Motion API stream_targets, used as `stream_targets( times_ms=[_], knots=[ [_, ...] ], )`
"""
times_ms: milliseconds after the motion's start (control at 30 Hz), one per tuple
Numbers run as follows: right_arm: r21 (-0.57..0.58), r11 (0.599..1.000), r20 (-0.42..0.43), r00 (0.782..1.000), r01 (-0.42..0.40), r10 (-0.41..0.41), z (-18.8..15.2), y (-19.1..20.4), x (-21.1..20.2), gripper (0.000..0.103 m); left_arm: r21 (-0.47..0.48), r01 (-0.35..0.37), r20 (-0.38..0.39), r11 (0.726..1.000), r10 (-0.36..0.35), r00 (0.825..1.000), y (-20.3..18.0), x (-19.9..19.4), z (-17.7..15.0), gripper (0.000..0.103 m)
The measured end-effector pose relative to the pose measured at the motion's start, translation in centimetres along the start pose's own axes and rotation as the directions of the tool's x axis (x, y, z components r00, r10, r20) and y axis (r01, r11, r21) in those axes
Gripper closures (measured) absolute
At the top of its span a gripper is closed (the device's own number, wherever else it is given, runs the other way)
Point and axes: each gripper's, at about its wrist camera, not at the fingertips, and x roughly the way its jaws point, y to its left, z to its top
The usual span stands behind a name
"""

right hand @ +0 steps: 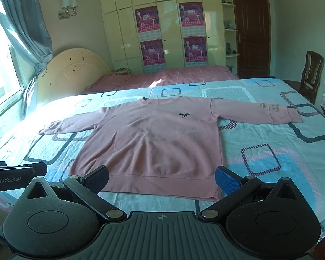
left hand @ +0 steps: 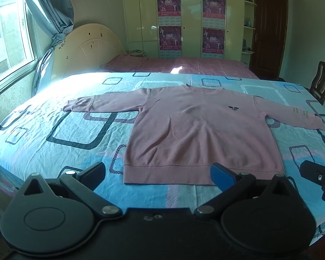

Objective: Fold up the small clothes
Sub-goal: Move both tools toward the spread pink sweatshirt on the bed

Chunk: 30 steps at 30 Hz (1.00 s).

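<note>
A pink sweatshirt (left hand: 197, 130) is lying flat and face up in the middle of the blue patterned bed sheet (left hand: 54, 112), unfolded. Its body axis is running from the ribbed hem at 6 o'clock, nearest the cameras, to the round neckline at 12 o'clock, pointing toward the wardrobe (left hand: 184, 17). Both sleeves are stretching out along the long axis, one toward 9 o'clock and the printed one toward 3 o'clock.

The left gripper (left hand: 158, 173) is hovering just short of the hem, fingers spread wide and holding nothing. The right gripper (right hand: 161, 176) is hanging likewise over the hem's right part, jaws wide and empty. In the right wrist view the left gripper's body is showing at 9 o'clock.
</note>
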Motion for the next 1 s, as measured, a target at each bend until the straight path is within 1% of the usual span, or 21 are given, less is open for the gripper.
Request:
stream_targets(
  times_ms=[333,1000],
  knots=[
    [0.007,0.999,0.006,0.999,0.052,-0.052,0.1,-0.4,0.1,0.0,-0.014,0.002,-0.012,1.0,-0.003,1.0,0.3,0.4,-0.1,0.0],
    [0.012,0.997,0.006,0.997,0.074,-0.074,0.9,-0.5,1.6,0.0,-0.015,-0.007,-0.031,1.0,0.006,0.999,0.8,2.4,0.5,0.0]
  ],
)
